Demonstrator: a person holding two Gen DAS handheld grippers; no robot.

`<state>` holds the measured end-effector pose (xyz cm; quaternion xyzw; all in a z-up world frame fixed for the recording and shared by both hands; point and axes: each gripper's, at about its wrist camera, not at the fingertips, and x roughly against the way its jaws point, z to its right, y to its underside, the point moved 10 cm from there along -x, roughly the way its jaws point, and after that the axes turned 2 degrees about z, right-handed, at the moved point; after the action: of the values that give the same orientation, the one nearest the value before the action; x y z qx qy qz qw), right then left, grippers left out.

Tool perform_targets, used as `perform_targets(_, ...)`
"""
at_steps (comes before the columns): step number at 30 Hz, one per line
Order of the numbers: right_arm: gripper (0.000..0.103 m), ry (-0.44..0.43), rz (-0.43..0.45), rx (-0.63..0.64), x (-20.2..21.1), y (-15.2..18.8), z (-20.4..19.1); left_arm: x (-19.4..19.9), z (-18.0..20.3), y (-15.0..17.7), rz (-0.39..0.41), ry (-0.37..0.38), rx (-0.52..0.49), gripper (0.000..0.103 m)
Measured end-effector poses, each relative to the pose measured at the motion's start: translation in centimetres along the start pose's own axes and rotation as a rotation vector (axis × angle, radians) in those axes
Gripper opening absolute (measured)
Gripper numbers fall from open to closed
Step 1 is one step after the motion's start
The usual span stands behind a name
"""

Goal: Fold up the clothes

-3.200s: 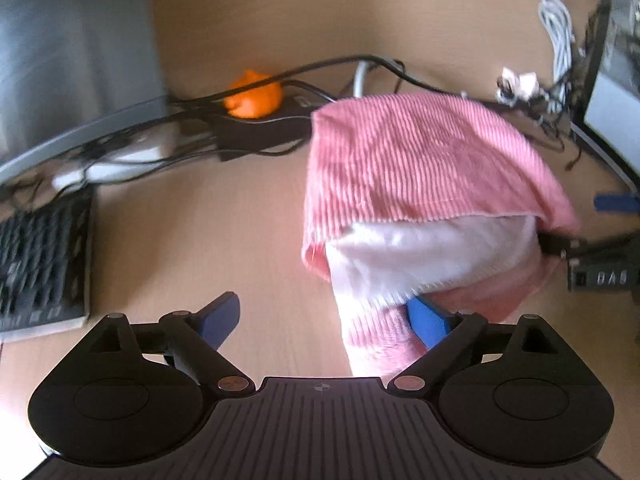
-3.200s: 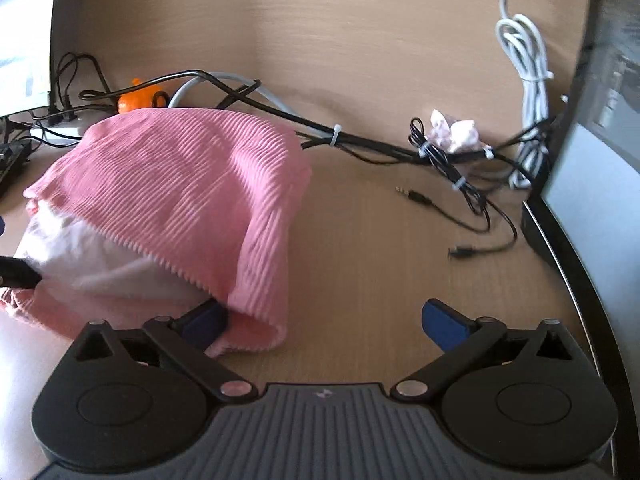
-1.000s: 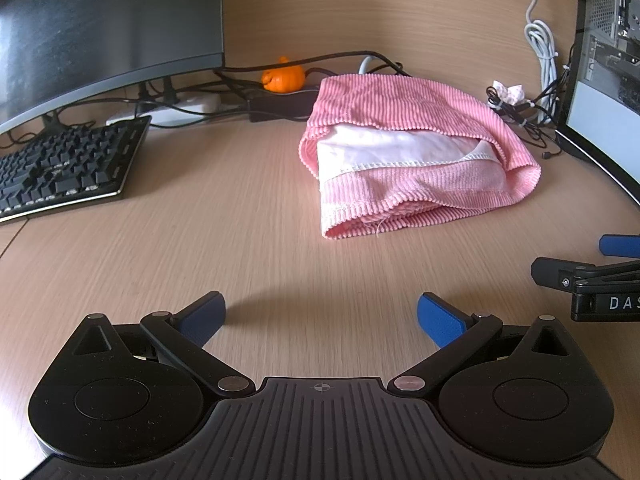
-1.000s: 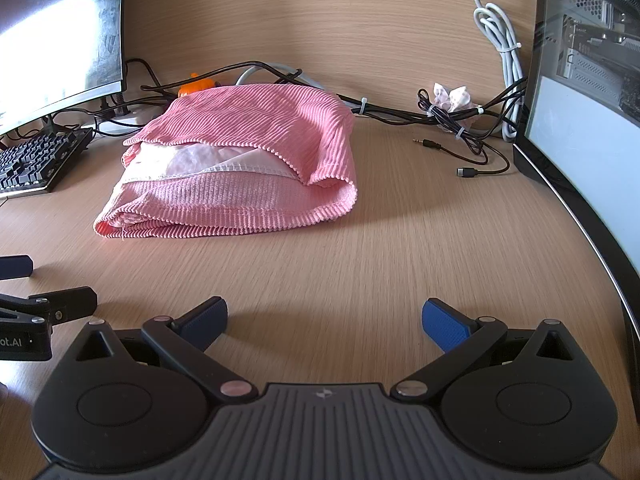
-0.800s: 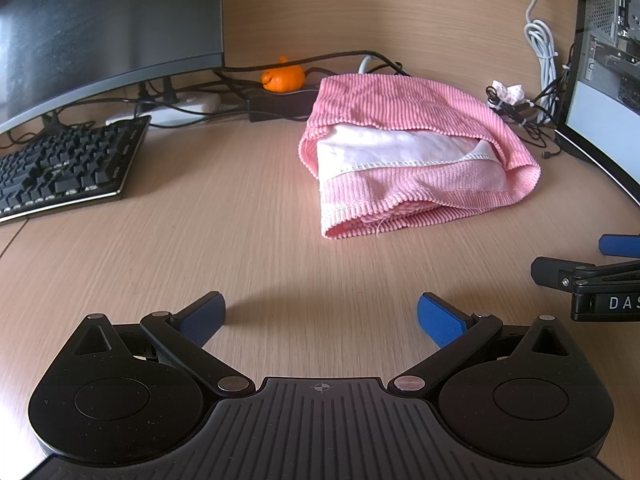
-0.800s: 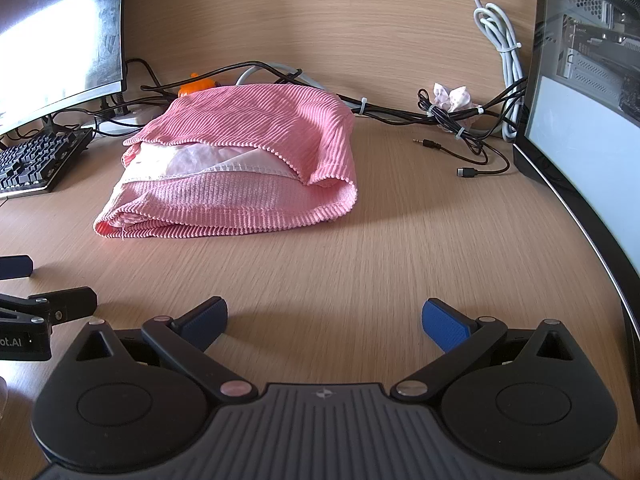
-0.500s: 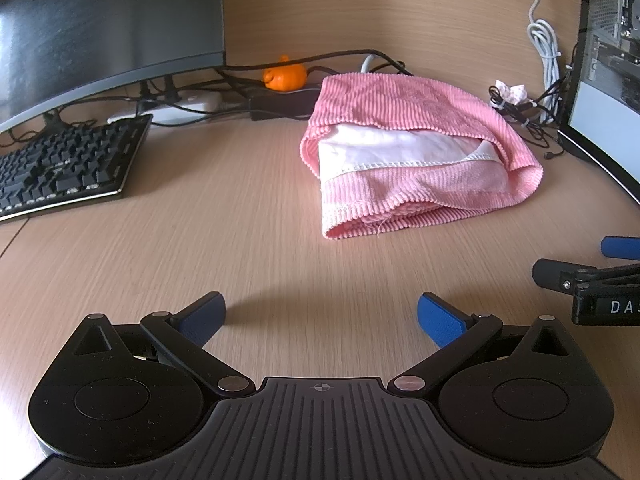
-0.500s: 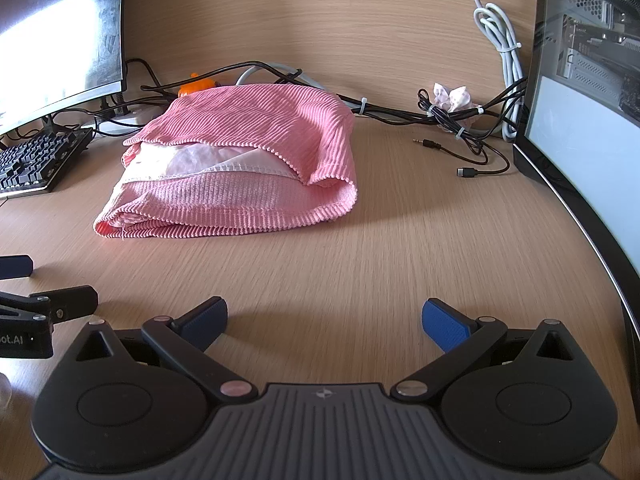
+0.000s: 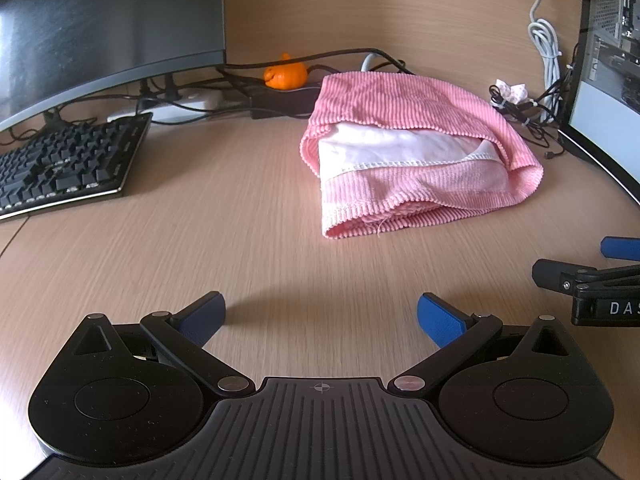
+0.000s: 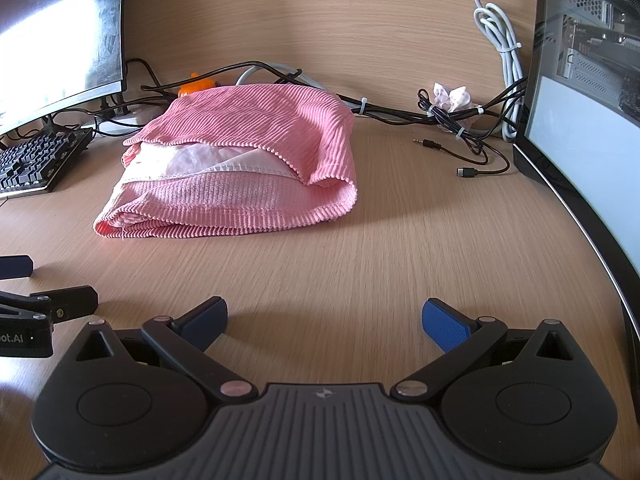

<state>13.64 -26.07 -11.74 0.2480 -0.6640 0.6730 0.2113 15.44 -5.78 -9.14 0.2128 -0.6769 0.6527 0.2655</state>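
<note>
Pink cloth (image 9: 416, 148) folded on desk (image 9: 200, 208) | left claw (image 9: 320, 316) wide apart, empty | right claw (image 10: 324, 318) wide apart, empty

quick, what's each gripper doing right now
Left gripper: open, holding nothing.
Right gripper: open, holding nothing.
The pink garment lies on the desk, clear of both.

1. The left gripper (image 9: 320, 316), black with blue fingertip pads, sits low over the light wooden desk (image 9: 200, 240), its jaws spread wide with nothing between them.
2. A folded pink ribbed garment with a white lining (image 9: 416, 160) lies on the desk well ahead of it, untouched.
3. The right gripper (image 9: 600, 276) enters at the right edge; its jaw state cannot be told.
4. A black keyboard (image 9: 64, 164) lies at left below a dark monitor (image 9: 100, 20).
5. A small orange object (image 9: 285, 76) sits among black cables behind the garment.
</note>
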Motion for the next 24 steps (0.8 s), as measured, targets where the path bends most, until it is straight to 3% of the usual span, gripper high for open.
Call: perform_targets(24, 0.103, 0.000, 0.000, 0.000, 0.00, -0.01, 0.04, -0.09, -0.21, -0.10, 0.000, 0.010, -0.009, 0.103)
